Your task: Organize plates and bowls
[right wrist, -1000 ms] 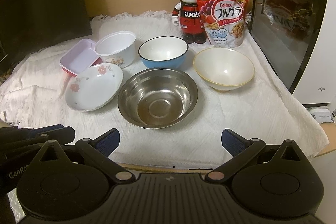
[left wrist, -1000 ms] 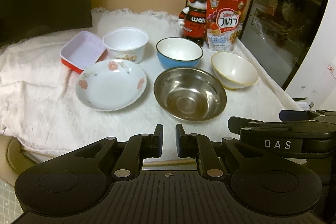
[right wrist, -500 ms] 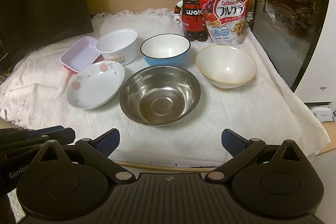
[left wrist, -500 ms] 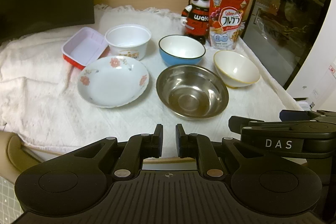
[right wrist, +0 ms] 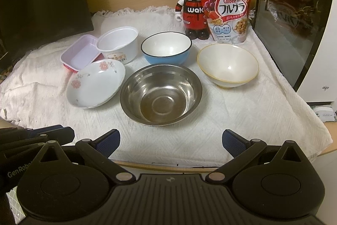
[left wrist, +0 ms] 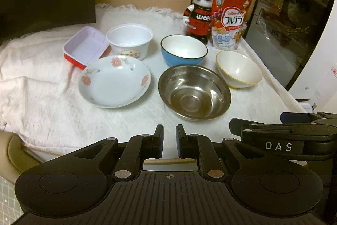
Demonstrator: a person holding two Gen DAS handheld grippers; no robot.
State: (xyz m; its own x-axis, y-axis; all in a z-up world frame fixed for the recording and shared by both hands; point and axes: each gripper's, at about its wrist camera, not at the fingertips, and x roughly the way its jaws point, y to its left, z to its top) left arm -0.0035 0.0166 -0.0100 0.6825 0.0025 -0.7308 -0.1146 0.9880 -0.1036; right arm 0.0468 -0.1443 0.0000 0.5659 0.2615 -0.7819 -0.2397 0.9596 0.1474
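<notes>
On the white cloth lie a flowered plate (left wrist: 114,81) (right wrist: 95,83), a steel bowl (left wrist: 194,92) (right wrist: 161,94), a blue bowl (left wrist: 183,50) (right wrist: 166,50), a cream bowl with a yellow rim (left wrist: 239,69) (right wrist: 228,65), a white plastic tub (left wrist: 130,37) (right wrist: 118,43) and a red and pink tray (left wrist: 85,46) (right wrist: 81,53). My left gripper (left wrist: 169,140) is nearly shut and empty, near the table's front edge. My right gripper (right wrist: 170,141) is wide open and empty, in front of the steel bowl.
A robot figurine (right wrist: 190,7) and a red cereal bag (right wrist: 228,8) stand at the back. A dark-doored oven (right wrist: 294,14) is on the right. A dark screen (right wrist: 40,5) is at the left. The table edge (right wrist: 168,168) runs just ahead of my grippers.
Both grippers have moved slightly forward toward the dishes. Their jaws have not changed and no dish has moved.
</notes>
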